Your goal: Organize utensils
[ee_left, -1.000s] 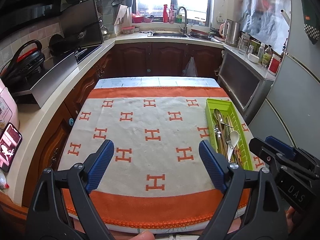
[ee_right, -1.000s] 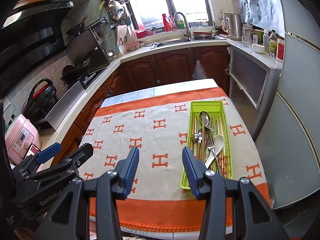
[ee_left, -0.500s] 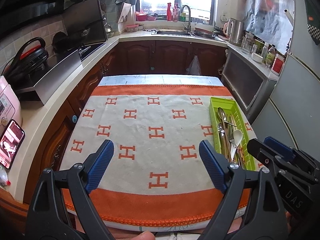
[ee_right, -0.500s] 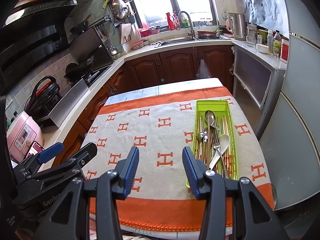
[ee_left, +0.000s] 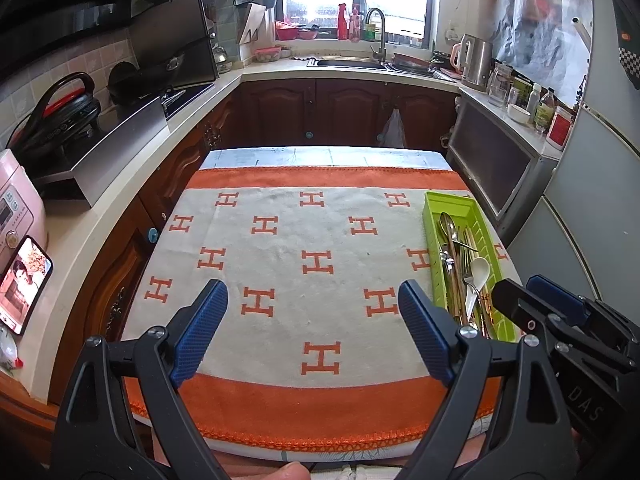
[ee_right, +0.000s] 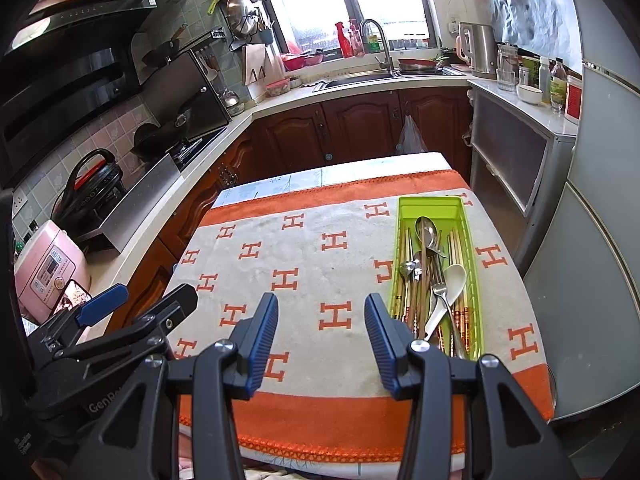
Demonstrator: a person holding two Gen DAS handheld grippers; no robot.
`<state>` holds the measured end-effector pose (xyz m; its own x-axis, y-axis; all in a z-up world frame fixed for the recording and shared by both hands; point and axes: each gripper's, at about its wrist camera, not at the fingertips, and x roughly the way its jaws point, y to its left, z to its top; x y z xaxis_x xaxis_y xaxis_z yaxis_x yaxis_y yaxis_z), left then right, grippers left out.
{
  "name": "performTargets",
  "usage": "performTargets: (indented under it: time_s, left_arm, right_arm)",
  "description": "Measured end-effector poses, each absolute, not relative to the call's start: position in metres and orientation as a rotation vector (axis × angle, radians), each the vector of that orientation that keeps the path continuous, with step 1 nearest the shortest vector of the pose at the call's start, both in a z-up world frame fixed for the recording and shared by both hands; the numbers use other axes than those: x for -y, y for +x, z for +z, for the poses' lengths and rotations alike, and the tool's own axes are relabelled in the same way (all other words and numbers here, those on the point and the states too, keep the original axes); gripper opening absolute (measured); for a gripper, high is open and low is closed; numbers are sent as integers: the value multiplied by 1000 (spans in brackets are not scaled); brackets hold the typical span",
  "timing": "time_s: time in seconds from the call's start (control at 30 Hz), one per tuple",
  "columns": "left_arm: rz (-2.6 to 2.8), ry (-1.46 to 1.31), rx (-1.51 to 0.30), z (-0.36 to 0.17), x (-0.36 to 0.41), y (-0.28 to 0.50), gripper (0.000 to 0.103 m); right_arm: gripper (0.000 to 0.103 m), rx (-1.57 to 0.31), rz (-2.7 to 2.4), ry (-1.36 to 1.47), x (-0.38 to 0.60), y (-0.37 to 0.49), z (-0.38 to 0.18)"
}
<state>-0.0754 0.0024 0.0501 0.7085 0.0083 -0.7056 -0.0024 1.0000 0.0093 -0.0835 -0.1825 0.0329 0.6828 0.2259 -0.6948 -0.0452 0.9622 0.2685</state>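
Note:
A lime-green tray [ee_right: 472, 248] [ee_left: 434, 232] lies along the right side of the table, on a white and orange cloth [ee_left: 280, 264] patterned with H marks. In it lie metal spoons [ee_right: 426, 232], a fork, a white ceramic spoon [ee_right: 450, 288] [ee_left: 478, 272] and several chopsticks. My left gripper [ee_left: 312, 312] hovers open over the near middle of the cloth, nothing between its blue pads. My right gripper [ee_right: 320, 320] is open about half as wide, just left of the tray's near end, and holds nothing. Each gripper shows at the edge of the other's view.
Kitchen counters wrap around the table on the left, far side and right. A pink rice cooker [ee_right: 48, 268] and a phone [ee_left: 24, 284] sit on the left counter. A sink [ee_left: 348, 62] is under the window, a kettle [ee_left: 476, 62] to its right. A fridge [ee_right: 600, 240] stands close on the right.
Both views have drifted slightly, so the table and tray sit a little more to the right. Neither gripper's jaws have moved.

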Motion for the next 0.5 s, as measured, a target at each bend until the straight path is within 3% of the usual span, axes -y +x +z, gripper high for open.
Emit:
performTargets:
  time_s: [0.5]
  left_arm:
    - [8,8,-787,49,-2,-75,86]
  right_arm:
    - [45,-828,163,246,181,-80,25]
